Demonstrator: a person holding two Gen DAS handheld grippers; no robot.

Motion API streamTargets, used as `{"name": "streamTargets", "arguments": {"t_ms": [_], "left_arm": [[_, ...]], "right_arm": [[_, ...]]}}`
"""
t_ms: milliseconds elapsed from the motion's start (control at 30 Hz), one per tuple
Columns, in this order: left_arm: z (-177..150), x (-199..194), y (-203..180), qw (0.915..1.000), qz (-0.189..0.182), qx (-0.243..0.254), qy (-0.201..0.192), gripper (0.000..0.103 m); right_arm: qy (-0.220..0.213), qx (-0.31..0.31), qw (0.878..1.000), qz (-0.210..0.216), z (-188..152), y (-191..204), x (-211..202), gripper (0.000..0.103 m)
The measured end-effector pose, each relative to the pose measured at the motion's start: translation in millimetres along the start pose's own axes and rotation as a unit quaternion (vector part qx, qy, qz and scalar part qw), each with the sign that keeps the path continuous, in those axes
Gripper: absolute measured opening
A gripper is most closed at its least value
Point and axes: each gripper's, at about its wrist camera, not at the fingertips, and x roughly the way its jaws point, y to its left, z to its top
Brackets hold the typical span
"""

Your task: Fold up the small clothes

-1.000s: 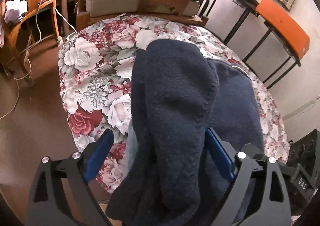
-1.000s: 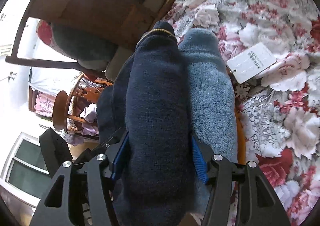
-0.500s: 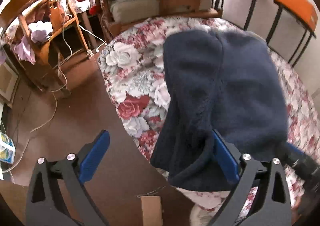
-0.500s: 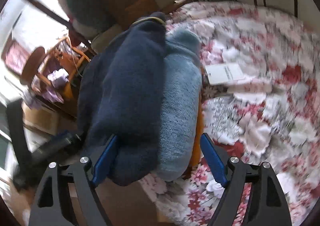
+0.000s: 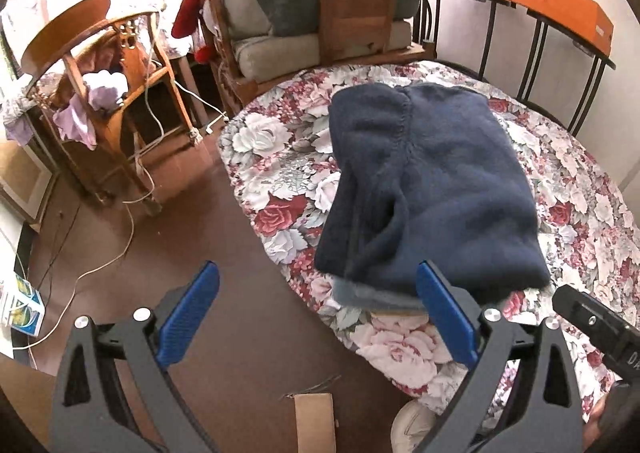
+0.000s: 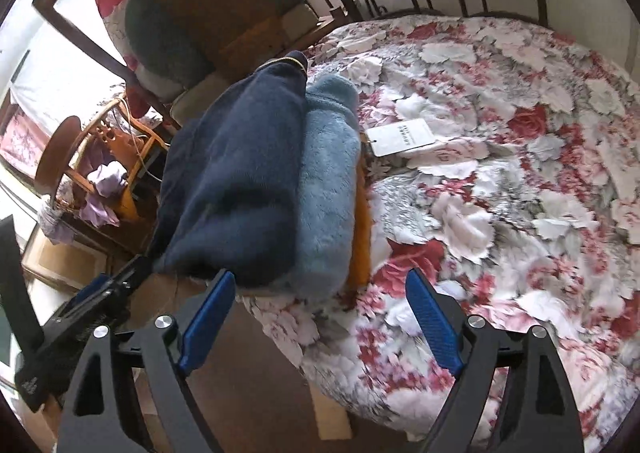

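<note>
Navy fleece garment (image 5: 432,189) sits folded into a thick rectangle near the edge of the floral bedspread (image 5: 280,157), seam running down its top face, one loose fold sagging at the near corner. From my right wrist view the stack reads left to right: navy on top (image 6: 240,181), a light blue fleece (image 6: 328,189) under it and sticking out beside it, then a thin orange layer (image 6: 362,229) at the bottom edge, and a white paper tag (image 6: 400,137) lying on the bedspread just beside the pile. Left gripper (image 5: 318,317) is spread wide, nothing between the blue pads; its right pad overlaps the pile's near edge in the frame, cannot tell if it touches. Right gripper (image 6: 320,325) has its jaws opening, already wide, nothing between them; only bedspread edge and floor show in the gap, pile sits just ahead of the left pad. Wooden chair (image 5: 120,93) with clothes off to the left, well apart.
</note>
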Motion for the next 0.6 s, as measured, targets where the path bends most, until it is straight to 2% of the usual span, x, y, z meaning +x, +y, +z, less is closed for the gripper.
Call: {"name": "streamTargets", "arguments": {"t_ms": [300,600], "left_arm": [[-18,-51,2,0.9996,0.012,0.008,-0.024,0.097],[-28,-103,2,0.9982,0.024,0.011,-0.053,0.098]], "right_arm": [[0.002,-0.083,0.996,-0.025,-38,27,-35,0.093],[-0.051,-0.114,0.992,-0.025,-41,39,-94,0.097]]}}
